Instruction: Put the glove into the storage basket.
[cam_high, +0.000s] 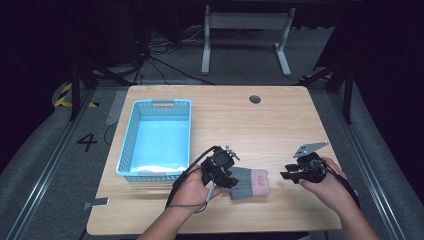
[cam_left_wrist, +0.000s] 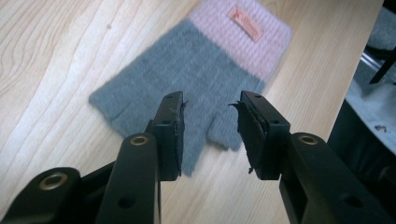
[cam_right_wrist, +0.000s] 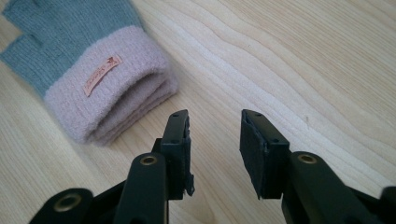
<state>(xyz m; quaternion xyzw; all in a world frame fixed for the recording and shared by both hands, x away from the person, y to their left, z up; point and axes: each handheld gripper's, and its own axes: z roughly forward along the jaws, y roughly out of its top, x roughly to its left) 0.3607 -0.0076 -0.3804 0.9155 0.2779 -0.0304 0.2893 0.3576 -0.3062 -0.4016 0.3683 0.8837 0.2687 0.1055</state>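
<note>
Grey-and-pink knitted glove (cam_high: 249, 183) lies flat at the table's (cam_high: 280, 120) six o'clock, between the open, empty left gripper (cam_high: 231, 183) and right gripper (cam_high: 285, 175); the blue basket (cam_high: 131, 145) at nine o'clock awaits.

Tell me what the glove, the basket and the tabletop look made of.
Glove: knitted yarn, probably wool or acrylic, fuzzy matte; grey body, pink ribbed cuff with a small orange tag, layered as if two are stacked. Basket: light blue moulded plastic, perforated lattice walls, slight sheen. Table: pale wood grain, smooth and even, likely laminate or veneer rather than solid wood.
</note>
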